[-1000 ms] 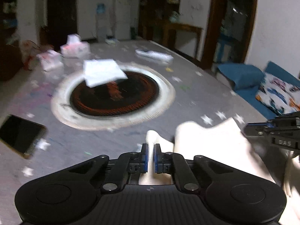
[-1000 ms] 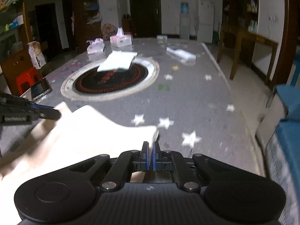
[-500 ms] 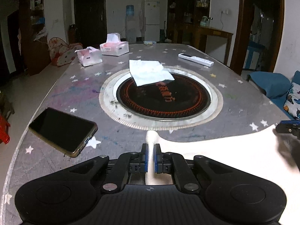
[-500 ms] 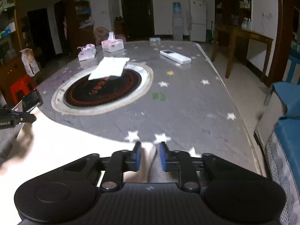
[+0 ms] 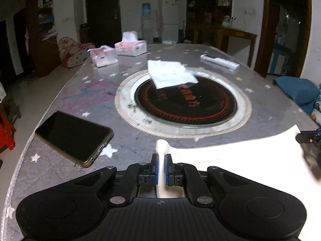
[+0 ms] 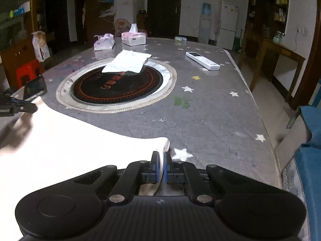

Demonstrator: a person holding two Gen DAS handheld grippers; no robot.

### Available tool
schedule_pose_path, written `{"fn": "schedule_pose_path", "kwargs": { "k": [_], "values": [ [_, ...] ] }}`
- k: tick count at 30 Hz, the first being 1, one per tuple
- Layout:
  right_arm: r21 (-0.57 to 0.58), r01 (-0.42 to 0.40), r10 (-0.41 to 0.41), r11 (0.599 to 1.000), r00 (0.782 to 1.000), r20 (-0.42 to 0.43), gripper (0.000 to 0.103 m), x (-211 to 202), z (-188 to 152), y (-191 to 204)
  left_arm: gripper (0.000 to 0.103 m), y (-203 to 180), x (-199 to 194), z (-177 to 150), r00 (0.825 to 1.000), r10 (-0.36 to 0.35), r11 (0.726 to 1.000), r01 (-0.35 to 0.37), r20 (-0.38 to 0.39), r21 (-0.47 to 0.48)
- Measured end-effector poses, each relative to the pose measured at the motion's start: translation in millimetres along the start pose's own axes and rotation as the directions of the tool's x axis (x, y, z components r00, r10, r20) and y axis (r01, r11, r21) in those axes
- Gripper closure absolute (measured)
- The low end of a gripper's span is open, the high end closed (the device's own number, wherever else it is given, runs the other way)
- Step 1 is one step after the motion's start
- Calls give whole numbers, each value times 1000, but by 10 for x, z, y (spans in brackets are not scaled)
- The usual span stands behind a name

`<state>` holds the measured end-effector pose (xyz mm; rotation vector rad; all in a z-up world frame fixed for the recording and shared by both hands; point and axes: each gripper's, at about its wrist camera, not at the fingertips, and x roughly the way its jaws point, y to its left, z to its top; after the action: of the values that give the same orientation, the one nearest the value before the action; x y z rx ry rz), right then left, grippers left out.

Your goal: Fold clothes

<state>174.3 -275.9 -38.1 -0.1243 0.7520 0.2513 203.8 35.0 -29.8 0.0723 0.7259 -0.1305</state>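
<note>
Left wrist view: the white cloth (image 5: 230, 156) is stretched sideways, pinched by the left hand-held gripper (image 5: 160, 167) and the right hand-held gripper (image 6: 159, 167).

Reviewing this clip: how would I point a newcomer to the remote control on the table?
Find the round black and orange hotplate sunk in the grey star-patterned table. Beyond it, toward the table's right edge in the right wrist view, lies the remote control. It is the only long, slim white bar; the tissue boxes are blocky and sit far left.
</note>
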Motion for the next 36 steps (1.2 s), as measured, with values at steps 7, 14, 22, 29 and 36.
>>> {"fn": "schedule_pose_path", "kwargs": {
  "k": [7,14,22,29,36],
  "values": [
    [-53,-47,48,997,999,11,78,-139,49,141,90,90,-182,-33,1000,6,1000,-6,12,-14],
    [-106,-186,187,977,982,-7,57,-603,-145,451,90,-92,-782,-291,988,-151,988,150,38,25],
    [-178,-284,281,942,959,-45,48,-940,-580,907,89,-274,-1137,-843,973,-231,971,231,-5,65],
    [-215,-324,319,921,946,-58,44,-1185,-860,1144,88,-124,-1272,-1155,982,-190,981,190,-19,36],
    [-227,-317,316,921,948,-43,44,-1374,-1031,1204,79,-78,-1392,-1218,984,-175,984,175,8,32]
  ]
}}
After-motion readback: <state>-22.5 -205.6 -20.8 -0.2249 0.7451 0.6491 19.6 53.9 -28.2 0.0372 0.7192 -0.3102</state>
